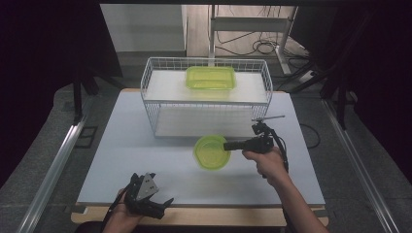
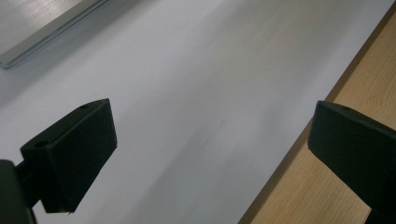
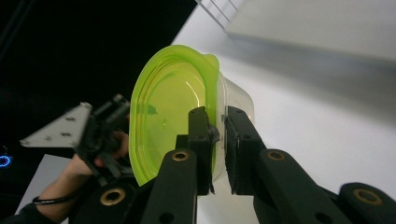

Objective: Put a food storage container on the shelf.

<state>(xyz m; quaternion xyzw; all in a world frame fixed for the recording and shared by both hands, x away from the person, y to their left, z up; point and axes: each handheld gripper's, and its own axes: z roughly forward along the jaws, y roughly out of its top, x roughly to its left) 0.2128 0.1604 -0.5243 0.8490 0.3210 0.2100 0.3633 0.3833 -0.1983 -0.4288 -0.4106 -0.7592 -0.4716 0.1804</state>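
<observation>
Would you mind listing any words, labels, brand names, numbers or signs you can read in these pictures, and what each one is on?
No readable text in any view.
Round green container, held by the right tool: plain, no label or embossing legible.
Rectangular green container in the wire basket: no print visible.
Grey three-cornered plate on the left tool: screw holes, no marking.
White table: blank.

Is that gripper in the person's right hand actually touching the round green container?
Touching. In the right gripper view, the right gripper is shut on the rim of the round green container, one jaw pressed against each side of its wall.
</observation>
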